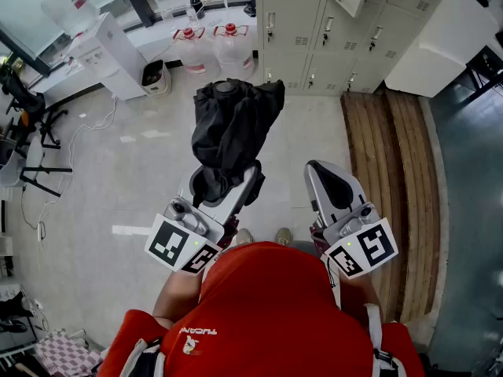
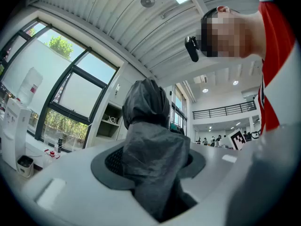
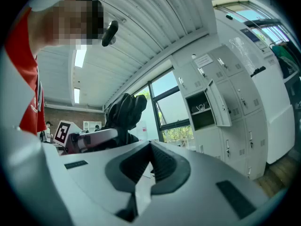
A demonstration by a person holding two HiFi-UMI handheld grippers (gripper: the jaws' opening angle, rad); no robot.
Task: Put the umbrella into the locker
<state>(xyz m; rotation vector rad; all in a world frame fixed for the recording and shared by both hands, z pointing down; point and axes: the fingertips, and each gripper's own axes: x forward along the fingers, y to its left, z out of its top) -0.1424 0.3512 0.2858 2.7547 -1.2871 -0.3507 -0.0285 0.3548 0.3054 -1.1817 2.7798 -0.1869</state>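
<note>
A folded black umbrella stands up out of my left gripper, which is shut on its lower part. In the left gripper view the dark fabric of the umbrella fills the space between the jaws of the left gripper. My right gripper is held beside it, shut and with nothing in it. In the right gripper view the pads of the right gripper meet at the tip and the umbrella shows to the left. The grey lockers stand ahead, and one compartment has its door open.
Two water bottles and a white dispenser stand by the window at the far left. A wooden platform runs along the right, beside a large white cabinet. A black stand with cables is at the left.
</note>
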